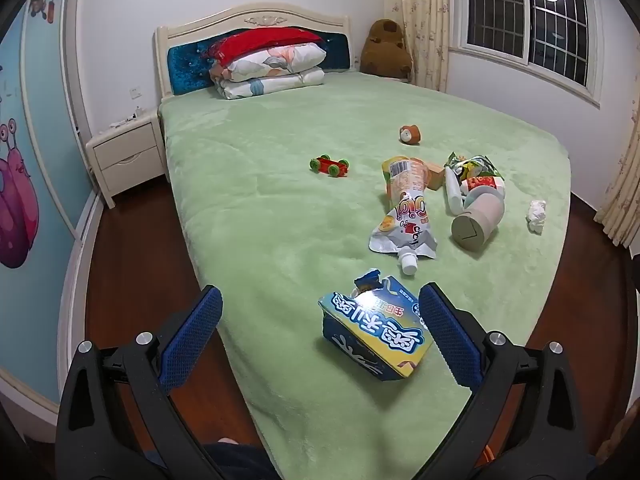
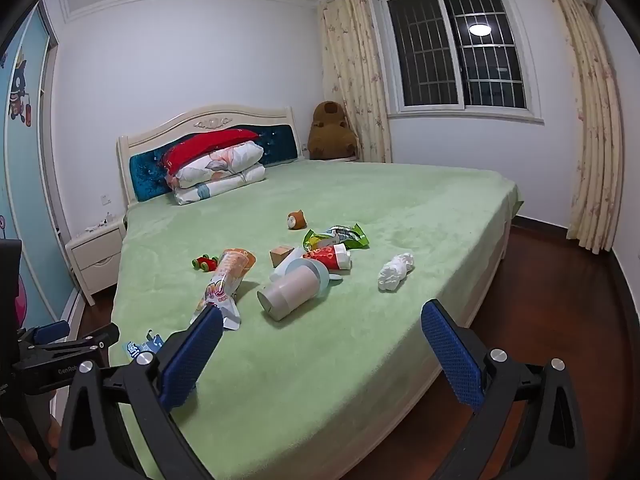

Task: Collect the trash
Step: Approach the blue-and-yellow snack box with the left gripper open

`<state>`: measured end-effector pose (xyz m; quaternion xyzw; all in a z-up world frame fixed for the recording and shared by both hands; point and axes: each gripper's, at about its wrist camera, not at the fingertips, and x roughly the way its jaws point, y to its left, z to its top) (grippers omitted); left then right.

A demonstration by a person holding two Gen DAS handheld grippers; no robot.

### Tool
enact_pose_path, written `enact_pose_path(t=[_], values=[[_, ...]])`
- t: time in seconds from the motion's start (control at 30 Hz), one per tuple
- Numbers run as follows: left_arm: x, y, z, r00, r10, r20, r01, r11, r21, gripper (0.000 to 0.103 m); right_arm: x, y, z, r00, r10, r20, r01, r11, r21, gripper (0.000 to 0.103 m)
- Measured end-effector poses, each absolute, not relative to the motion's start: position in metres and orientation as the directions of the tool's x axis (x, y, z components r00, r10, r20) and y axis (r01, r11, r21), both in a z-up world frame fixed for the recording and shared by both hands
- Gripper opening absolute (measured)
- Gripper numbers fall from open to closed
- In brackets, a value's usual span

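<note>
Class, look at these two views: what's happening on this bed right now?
A person holds a claw in each hand over a green bed strewn with trash. Both claws are open and empty. The left claw hovers near a torn blue carton; the right claw faces a tipped cup and tissue. Nothing is collected yet.

A green-covered bed (image 1: pixel 280 220) carries wrappers, a carton (image 1: pixel 376 336), cup (image 1: pixel 478 220), tissue (image 1: pixel 537 216), toys.

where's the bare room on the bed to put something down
Free: the wide green stretch between the folded bedding and the toy car, and the far side toward the window. Crowded: the cluster of pouch, cup and wrappers, with the torn box nearest.
</note>
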<state>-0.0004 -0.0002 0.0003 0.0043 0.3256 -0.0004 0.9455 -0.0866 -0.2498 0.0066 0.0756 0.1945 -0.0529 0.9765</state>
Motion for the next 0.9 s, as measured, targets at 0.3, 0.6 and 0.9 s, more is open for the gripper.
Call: enact_pose_path(t=[0.3,0.6,0.9], values=[[-0.009,0.001,0.002,0.792,-0.004,-0.611,0.008,1.0,0.004,0.096,-0.087,-0.252,0.005,0.919,-0.074,-0.388,0.133,0.983,0.128,0.098],[-0.002,-0.007,-0.002,0.777,-0.02,-0.629,0.029,1.0,0.004,0.096,-0.086,-0.252,0.0,0.914,-0.072,-0.399,0.136,0.982,0.133,0.098],[-0.001,-0.008,-0.004,0.772,-0.027,-0.635,0.037,0.999,0.003,0.096,-0.083,-0.253,-0.005,0.91,-0.074,-0.408,0.14,0.981,0.134,0.098]])
